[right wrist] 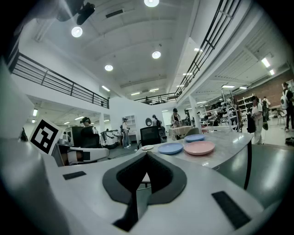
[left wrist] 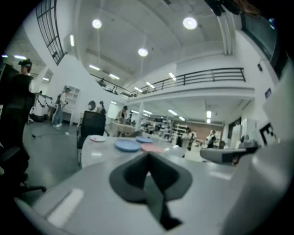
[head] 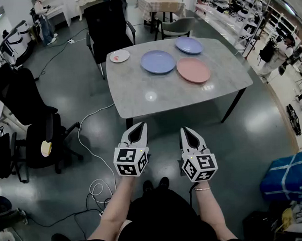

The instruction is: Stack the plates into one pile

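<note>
On the grey table lie several plates: a small white one at the far left, a blue one in the middle, a lavender one behind it and a pink one at the right. The gripper views show the same blue plate and pink plate far ahead. Both grippers hang in front of the table's near edge, well short of the plates. My left gripper is shut and empty. My right gripper is shut and empty too.
A black office chair stands behind the table's far left corner. More black chairs and cables sit on the floor at the left. A blue bag lies at the right. People stand in the background.
</note>
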`<state>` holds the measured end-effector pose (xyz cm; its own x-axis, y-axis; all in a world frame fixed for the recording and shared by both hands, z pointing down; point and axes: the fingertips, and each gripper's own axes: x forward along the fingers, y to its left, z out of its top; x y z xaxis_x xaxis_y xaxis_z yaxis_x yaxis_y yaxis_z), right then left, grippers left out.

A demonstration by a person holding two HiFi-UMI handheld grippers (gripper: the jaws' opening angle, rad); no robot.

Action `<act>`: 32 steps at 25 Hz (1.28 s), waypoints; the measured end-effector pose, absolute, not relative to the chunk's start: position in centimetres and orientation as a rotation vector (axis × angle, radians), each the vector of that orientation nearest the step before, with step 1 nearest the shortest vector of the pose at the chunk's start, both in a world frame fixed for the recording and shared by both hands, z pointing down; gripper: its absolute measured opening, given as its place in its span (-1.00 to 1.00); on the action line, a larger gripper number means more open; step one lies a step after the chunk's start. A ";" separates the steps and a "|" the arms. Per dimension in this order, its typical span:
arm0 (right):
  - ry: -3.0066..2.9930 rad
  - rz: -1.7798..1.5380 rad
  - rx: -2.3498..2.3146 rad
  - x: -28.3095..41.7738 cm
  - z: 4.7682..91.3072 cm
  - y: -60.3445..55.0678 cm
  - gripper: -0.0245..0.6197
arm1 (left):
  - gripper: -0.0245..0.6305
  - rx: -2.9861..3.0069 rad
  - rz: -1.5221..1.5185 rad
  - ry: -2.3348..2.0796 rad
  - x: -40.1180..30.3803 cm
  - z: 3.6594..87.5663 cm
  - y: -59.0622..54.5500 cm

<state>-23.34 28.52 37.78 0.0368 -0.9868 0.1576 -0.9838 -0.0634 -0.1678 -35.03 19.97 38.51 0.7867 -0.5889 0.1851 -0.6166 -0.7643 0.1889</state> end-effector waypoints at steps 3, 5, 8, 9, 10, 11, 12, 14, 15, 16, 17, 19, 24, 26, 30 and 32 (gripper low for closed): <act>2.157 -0.355 -2.239 -23.1 37.6 28.2 -0.91 | -0.91 2.728 0.161 -0.951 -34.9 38.5 19.7; 2.161 -0.357 -2.227 -23.0 37.4 28.0 -0.91 | -0.91 2.722 0.159 -0.964 -34.9 38.3 19.4; 2.152 -0.357 -2.221 -22.4 37.5 27.7 -0.91 | -0.91 2.722 0.171 -0.973 -34.5 38.5 19.0; 2.147 -0.358 -2.218 -22.1 37.5 27.6 -0.91 | -0.91 2.723 0.175 -0.977 -34.3 38.5 18.8; 2.140 -0.361 -2.214 -21.8 37.6 27.6 -0.91 | -0.91 2.723 0.178 -0.982 -34.1 38.6 18.8; 2.133 -0.367 -2.211 -21.4 37.7 27.6 -0.91 | -0.91 2.721 0.181 -0.985 -33.9 38.7 18.7; 2.125 -0.376 -2.210 -21.0 37.8 27.7 -0.91 | -0.91 2.716 0.182 -0.985 -33.8 38.7 18.7; 2.110 -0.392 -2.214 -20.2 38.2 27.8 -0.91 | -0.90 2.703 0.179 -0.983 -33.4 38.9 18.6; 2.105 -0.397 -2.216 -19.8 38.3 27.7 -0.91 | -0.90 2.698 0.179 -0.987 -33.2 39.0 18.4; 2.103 -0.399 -2.217 -19.3 38.5 27.6 -0.91 | -0.90 2.694 0.180 -0.994 -33.0 39.0 18.2; 2.102 -0.401 -2.218 -18.9 38.6 27.5 -0.91 | -0.90 2.690 0.182 -1.002 -32.8 39.1 18.1; 2.103 -0.405 -2.219 -18.2 38.8 27.3 -0.90 | -0.90 2.683 0.188 -1.014 -32.4 39.3 17.8; 2.083 -0.407 -2.231 -15.7 39.2 27.3 -0.90 | -0.90 2.667 0.197 -1.030 -30.8 39.7 17.7; 2.067 -0.407 -2.239 -14.9 39.1 27.6 -0.90 | -0.88 2.664 0.196 -1.027 -30.3 39.6 17.8; 2.026 -0.417 -2.252 -13.2 38.9 28.1 -0.90 | -0.76 2.662 0.194 -0.995 -29.0 39.6 17.8; 2.007 -0.436 -2.245 -12.3 39.0 28.3 -0.90 | -0.72 2.659 0.193 -0.984 -28.2 39.6 17.8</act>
